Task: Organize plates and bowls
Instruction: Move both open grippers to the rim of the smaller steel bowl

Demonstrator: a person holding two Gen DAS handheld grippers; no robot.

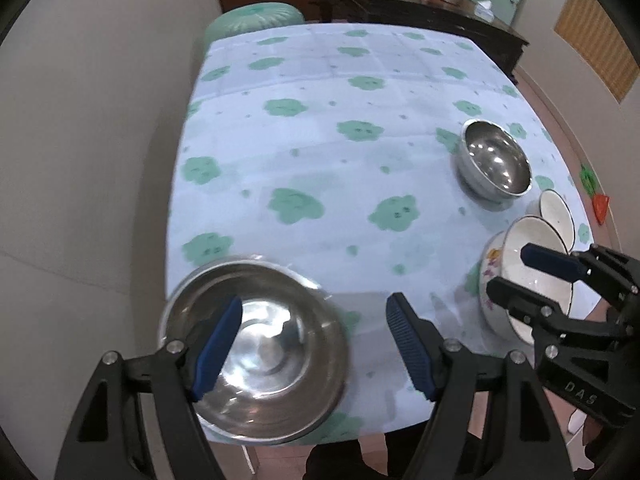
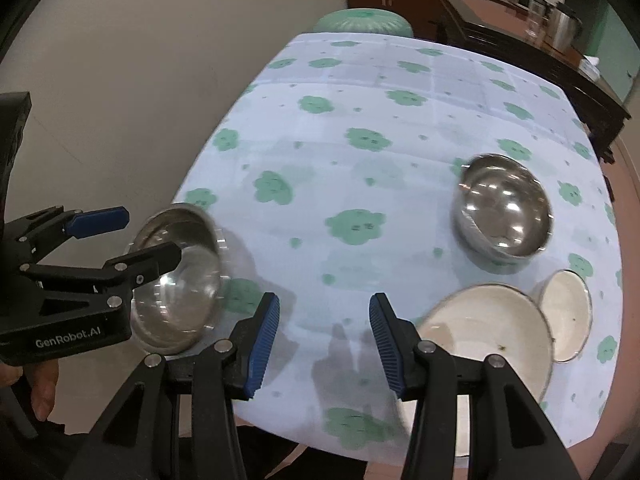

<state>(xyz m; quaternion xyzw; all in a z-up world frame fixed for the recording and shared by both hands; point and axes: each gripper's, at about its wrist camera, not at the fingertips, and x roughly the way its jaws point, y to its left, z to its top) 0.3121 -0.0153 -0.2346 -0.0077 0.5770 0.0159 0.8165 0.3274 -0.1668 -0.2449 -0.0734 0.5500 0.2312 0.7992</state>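
A wide steel bowl (image 1: 260, 344) sits at the table's near left corner; it also shows in the right wrist view (image 2: 180, 280). My left gripper (image 1: 316, 344) is open above it, its left finger over the bowl. A smaller steel bowl (image 1: 496, 160) stands at the right (image 2: 504, 212). A large white floral bowl (image 1: 520, 280) sits near the front right edge (image 2: 488, 332), with a small white bowl (image 1: 554, 216) beside it (image 2: 566, 316). My right gripper (image 2: 324, 340) is open and empty, its right finger over the large white bowl.
The table wears a pale blue cloth with green flowers (image 1: 320, 140). A green stool (image 1: 252, 20) stands at the far end. Dark wooden furniture (image 1: 420, 12) with a kettle lies behind. The floor drops off left of the table.
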